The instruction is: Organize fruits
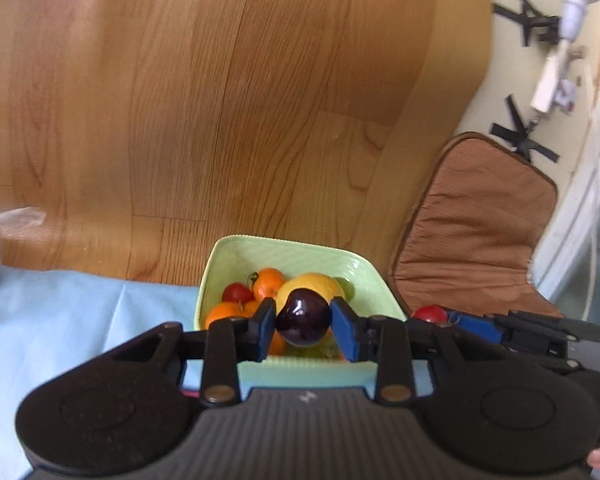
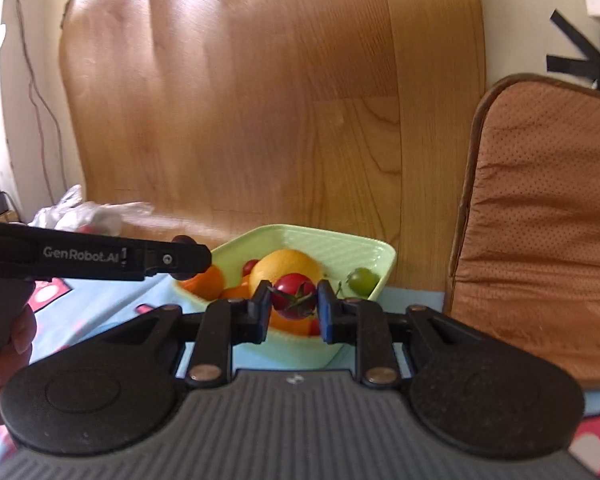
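Left gripper (image 1: 303,322): jaws pinching a dark plum (image 1: 303,322) — above the bowl
Right gripper (image 2: 293,297): jaws pinching a cherry tomato (image 2: 293,295)
Green bowl (image 2: 340,246): oranges, lemon, green grape

Dark purple plum (image 1: 303,317), glossy and round, clamped between the blue pads of the left hand-held gripper (image 1: 303,322), raised just above the pale green square bowl (image 1: 296,254). Red tomato (image 2: 293,295) with a green stem star facing the camera, pinched between the pads of the right hand-held gripper (image 2: 294,307), over the bowl's near side. Beyond both, inside the bowl: a big yellow-orange citrus (image 2: 286,266), smaller oranges (image 1: 269,282), another red tomato (image 1: 237,292) and a green fruit (image 2: 363,280) at the right.
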Demonstrator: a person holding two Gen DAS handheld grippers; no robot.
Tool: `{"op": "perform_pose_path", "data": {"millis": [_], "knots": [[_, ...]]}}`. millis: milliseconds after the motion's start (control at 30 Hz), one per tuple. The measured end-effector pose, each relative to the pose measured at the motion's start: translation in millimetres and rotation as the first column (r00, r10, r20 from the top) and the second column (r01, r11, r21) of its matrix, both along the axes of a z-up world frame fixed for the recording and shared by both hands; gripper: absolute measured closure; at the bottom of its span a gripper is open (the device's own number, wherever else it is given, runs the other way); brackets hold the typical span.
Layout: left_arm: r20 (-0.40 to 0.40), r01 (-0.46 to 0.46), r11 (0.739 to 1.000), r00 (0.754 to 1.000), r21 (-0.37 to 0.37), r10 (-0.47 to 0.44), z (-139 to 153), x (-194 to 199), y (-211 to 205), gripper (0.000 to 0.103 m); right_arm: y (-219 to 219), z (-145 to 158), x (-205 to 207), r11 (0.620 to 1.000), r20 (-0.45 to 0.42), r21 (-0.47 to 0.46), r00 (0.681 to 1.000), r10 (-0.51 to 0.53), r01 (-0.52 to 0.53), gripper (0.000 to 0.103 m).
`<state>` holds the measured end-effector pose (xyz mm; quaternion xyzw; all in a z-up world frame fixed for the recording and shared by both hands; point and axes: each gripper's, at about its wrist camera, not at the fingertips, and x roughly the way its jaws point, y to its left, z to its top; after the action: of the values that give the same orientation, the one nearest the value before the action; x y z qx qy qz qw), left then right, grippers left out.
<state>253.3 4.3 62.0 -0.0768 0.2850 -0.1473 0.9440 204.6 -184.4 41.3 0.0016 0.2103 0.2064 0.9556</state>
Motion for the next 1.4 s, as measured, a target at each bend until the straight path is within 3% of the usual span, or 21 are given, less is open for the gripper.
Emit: {"op": "perform_pose_path", "data": {"millis": [33, 100, 300, 400, 467, 600, 733, 767, 800, 867, 1000, 1200, 1400], "knots": [[-0.009, -0.004, 1.0, 1.0, 0.004, 0.004, -4, 12, -2, 0.072, 0, -4, 11, 1.0, -0.006, -0.004, 1.0, 0.002, -0.002, 0.076], [-0.035, -0.01, 1.0, 0.999, 0.015, 0.01, -12, 33, -6, 0.059, 2, -11, 28, 1.0, -0.028, -0.02, 1.0, 0.008, -0.008, 0.074], [-0.037, -0.049, 0.998, 0.998, -0.048, 0.047, -14, 35, 2, 0.056, -17, -8, 16, 0.999, 0.011, 0.033, 1.0, -0.027, 0.027, 0.071], [-0.019, -0.056, 0.995, 0.998, -0.082, 0.054, -3, 13, 11, 0.056, -30, -2, -10, 0.995, 0.009, 0.096, 0.999, -0.037, 0.036, 0.071], [-0.003, -0.059, 0.996, 0.998, -0.064, 0.059, 3, -11, 12, 0.056, -34, -1, -32, 0.993, -0.005, 0.118, 1.0, -0.03, 0.03, 0.071], [0.018, -0.094, 0.995, 0.995, -0.02, 0.095, 7, -81, 13, 0.055, -27, -9, -77, 0.989, -0.055, 0.148, 0.999, -0.003, 0.011, 0.071], [0.015, -0.125, 0.992, 0.992, -0.007, 0.125, -11, -155, 14, 0.053, -16, -20, -122, 0.984, -0.108, 0.177, 0.994, 0.033, -0.013, 0.07], [0.018, -0.129, 0.992, 0.992, 0.005, 0.129, -18, -170, 14, 0.053, -13, -22, -134, 0.983, -0.115, 0.184, 0.992, 0.042, -0.02, 0.068], [0.022, -0.133, 0.991, 0.991, 0.014, 0.132, -24, -182, 13, 0.053, -12, -24, -144, 0.981, -0.12, 0.192, 0.992, 0.047, -0.023, 0.055], [0.029, -0.128, 0.991, 0.991, 0.028, 0.127, -35, -204, 13, 0.053, -10, -29, -162, 0.975, -0.11, 0.221, 0.993, 0.036, -0.011, 0.047], [0.05, -0.14, 0.983, 0.99, 0.117, 0.135, -56, -228, 6, 0.056, -6, -36, -169, 0.975, -0.095, 0.224, 0.995, 0.013, 0.009, 0.047], [0.068, -0.183, 0.975, 0.982, 0.125, 0.175, -54, -232, 5, 0.053, -8, -45, -162, 0.967, -0.131, 0.254, 0.991, 0.014, 0.02, 0.047], [0.05, -0.214, 0.969, 0.977, 0.125, 0.209, -56, -229, 7, 0.053, -10, -44, -169, 0.959, -0.098, 0.283, 0.994, 0.041, -0.011, 0.045]]}}
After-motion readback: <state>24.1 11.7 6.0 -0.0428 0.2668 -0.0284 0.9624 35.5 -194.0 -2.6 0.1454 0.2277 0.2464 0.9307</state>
